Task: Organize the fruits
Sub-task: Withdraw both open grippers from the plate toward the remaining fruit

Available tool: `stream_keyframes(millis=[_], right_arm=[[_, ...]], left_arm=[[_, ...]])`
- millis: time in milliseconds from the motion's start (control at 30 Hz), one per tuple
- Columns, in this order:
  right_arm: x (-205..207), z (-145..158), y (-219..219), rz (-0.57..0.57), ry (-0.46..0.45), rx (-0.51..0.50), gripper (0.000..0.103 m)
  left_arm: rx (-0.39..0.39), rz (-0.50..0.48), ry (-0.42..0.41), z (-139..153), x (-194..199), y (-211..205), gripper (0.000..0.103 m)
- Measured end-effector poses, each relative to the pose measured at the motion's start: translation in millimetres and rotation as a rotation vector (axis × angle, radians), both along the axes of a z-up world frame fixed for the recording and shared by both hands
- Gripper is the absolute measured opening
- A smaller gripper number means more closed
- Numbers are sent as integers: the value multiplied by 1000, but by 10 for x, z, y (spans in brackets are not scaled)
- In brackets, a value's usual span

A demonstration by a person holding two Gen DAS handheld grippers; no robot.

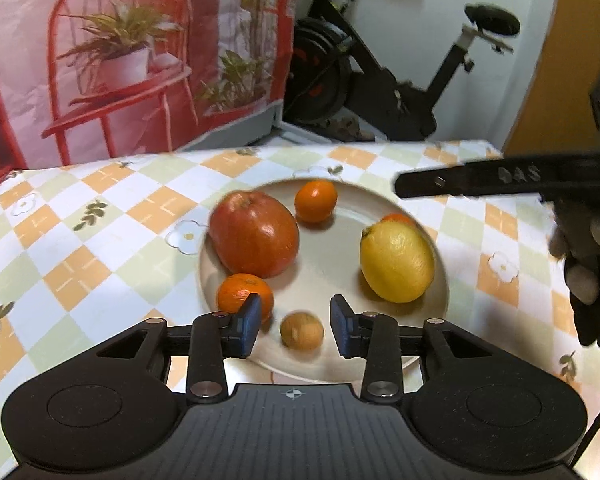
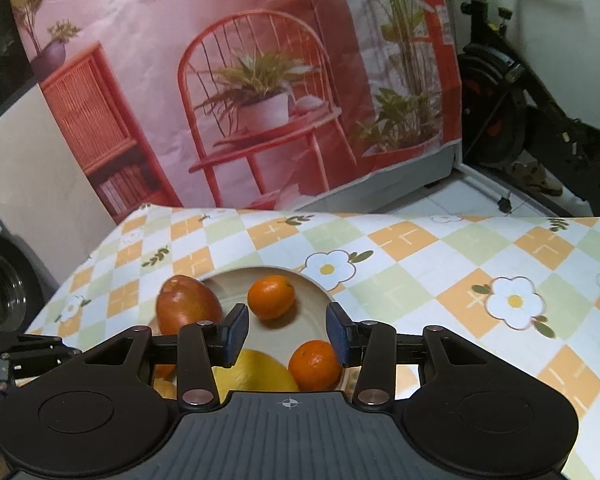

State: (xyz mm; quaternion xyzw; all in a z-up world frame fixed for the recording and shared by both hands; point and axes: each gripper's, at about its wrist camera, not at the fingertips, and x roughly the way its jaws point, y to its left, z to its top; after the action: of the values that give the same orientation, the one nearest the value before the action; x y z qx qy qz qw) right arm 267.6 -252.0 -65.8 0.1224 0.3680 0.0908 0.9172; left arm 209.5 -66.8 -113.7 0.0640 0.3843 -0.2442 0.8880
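Note:
A cream plate (image 1: 332, 248) on the checked tablecloth holds a red apple (image 1: 254, 238), a yellow lemon (image 1: 396, 266), three oranges (image 1: 315, 201) and a small tan round fruit (image 1: 302, 330). My left gripper (image 1: 294, 330) is open above the plate's near edge, its fingers on either side of the tan fruit, which looks blurred. My right gripper (image 2: 287, 334) is open and empty over the plate (image 2: 308, 312), above the lemon (image 2: 256, 372), with an orange (image 2: 315, 365) by its right finger, another orange (image 2: 271, 296) and the apple (image 2: 188, 308) beyond.
The right gripper's finger (image 1: 480, 180) and a gloved hand (image 1: 588, 276) show at the right of the left wrist view. A printed backdrop (image 2: 240, 80) and an exercise bike (image 1: 380, 72) stand behind the table. The tablecloth (image 2: 460, 264) extends right of the plate.

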Motion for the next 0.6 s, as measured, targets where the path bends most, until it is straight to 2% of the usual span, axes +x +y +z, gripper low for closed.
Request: stream_keyframes(millis=[300, 600], right_arm=[[-578, 327, -31, -38, -43, 37, 41], [-1061, 394, 14, -85, -39, 79, 41]], left_arm=[[-69, 114, -45, 368, -350, 323, 40], [-61, 160, -71, 574, -736, 418, 40]])
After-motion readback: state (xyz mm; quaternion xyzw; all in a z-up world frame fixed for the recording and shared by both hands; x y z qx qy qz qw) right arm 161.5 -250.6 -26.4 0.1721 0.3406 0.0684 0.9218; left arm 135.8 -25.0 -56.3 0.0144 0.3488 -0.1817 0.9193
